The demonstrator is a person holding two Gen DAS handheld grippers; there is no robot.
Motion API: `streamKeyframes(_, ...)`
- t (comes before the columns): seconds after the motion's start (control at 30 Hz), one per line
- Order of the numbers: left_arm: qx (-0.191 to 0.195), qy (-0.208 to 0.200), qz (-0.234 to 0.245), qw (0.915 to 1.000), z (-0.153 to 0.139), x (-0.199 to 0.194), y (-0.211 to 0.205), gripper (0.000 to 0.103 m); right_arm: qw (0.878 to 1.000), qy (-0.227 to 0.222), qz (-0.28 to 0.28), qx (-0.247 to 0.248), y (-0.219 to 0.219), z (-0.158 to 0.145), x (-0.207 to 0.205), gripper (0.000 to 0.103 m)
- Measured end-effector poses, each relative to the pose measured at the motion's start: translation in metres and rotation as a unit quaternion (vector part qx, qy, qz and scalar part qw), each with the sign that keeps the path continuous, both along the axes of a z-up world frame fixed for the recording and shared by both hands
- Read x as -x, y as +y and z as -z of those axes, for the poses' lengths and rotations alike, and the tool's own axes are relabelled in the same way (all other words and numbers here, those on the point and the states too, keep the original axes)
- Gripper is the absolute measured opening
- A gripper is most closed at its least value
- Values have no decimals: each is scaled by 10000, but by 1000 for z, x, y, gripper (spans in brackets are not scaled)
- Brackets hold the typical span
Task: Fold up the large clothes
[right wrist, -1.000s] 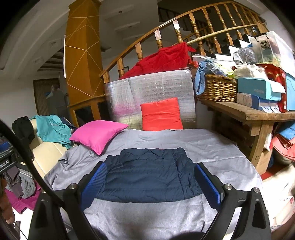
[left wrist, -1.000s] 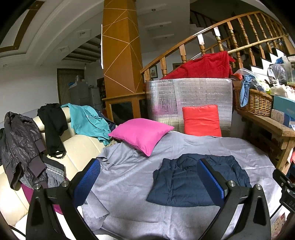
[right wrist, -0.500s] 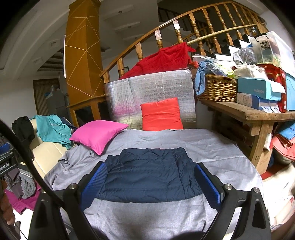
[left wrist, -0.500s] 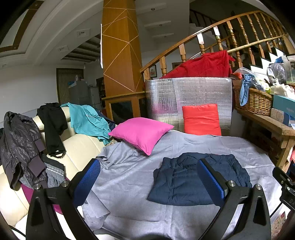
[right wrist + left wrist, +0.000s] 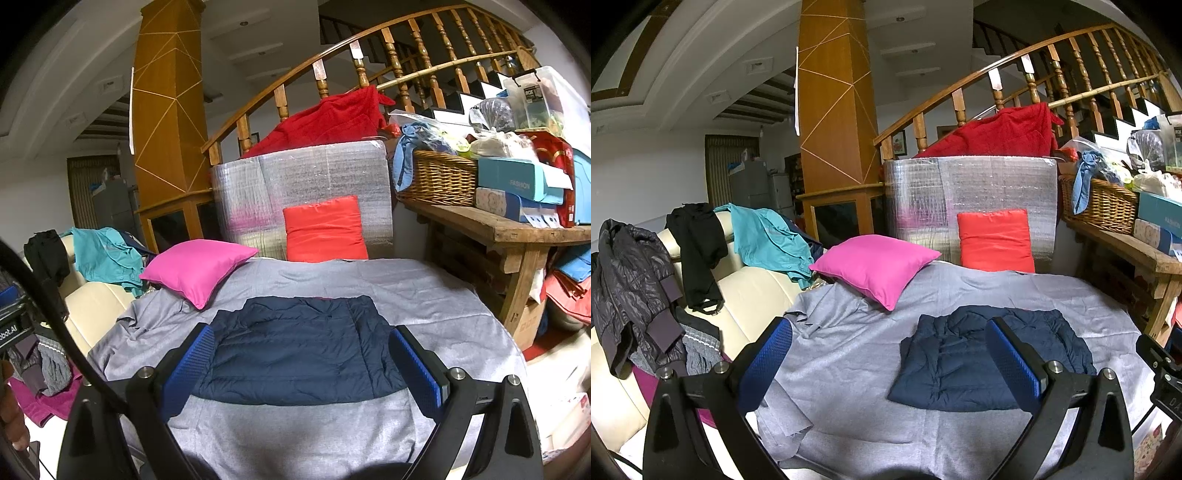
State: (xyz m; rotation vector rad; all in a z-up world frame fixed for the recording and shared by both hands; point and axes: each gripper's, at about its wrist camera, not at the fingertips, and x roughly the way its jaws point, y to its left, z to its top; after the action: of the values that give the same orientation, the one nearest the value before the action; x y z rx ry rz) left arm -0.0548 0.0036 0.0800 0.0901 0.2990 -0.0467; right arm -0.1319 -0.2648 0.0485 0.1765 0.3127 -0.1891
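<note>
Nothing has changed in the last second: our left claw [image 5: 888,354] and right claw [image 5: 301,363] stay released above the folded jacket [image 5: 299,347], so this fold seems finished.

We are in a lived-in home, in an open hall at the foot of a wooden staircase [image 5: 388,48] whose curved banister sweeps across the back. A wood-clad pillar [image 5: 836,99] rises to a ceiling with recessed mouldings. A cream sofa [image 5: 753,284] on the left is draped with clothes [image 5: 764,240], and a grey sheet [image 5: 424,291] covers a wide surface with a pink cushion [image 5: 875,266] at its far left corner and a red cushion [image 5: 325,229] at its far edge. On the right a wooden bench [image 5: 491,225] carries a wicker basket [image 5: 439,177], boxes [image 5: 517,184] and bags. We see a fridge [image 5: 750,184] in the room beyond.
</note>
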Motion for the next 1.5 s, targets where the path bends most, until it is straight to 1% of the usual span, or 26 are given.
streamKeyframes(0.83, 109, -13, -52, 9999, -1, 0, 7, 103, 10000, -37, 15, 40, 3, 0, -2, 97)
streamKeyframes(1.1, 235, 61, -13, 9997, -4, -3, 13, 103, 10000, -49, 14, 68, 3, -1, -3, 97)
streamKeyframes(1.27, 356, -34, 64, 9993, -9, 2, 17, 103, 9999, -15, 75, 138, 6, -6, -1, 97)
streamKeyframes(1.4, 338, -82, 70, 9994, -13, 4, 15, 103, 9999, -28, 83, 126, 10, -11, 1, 97)
streamKeyframes(1.5, 315, -47, 62, 9995, -14, 1, 11, 103, 9999, -41, 62, 117, 9, -13, -1, 97)
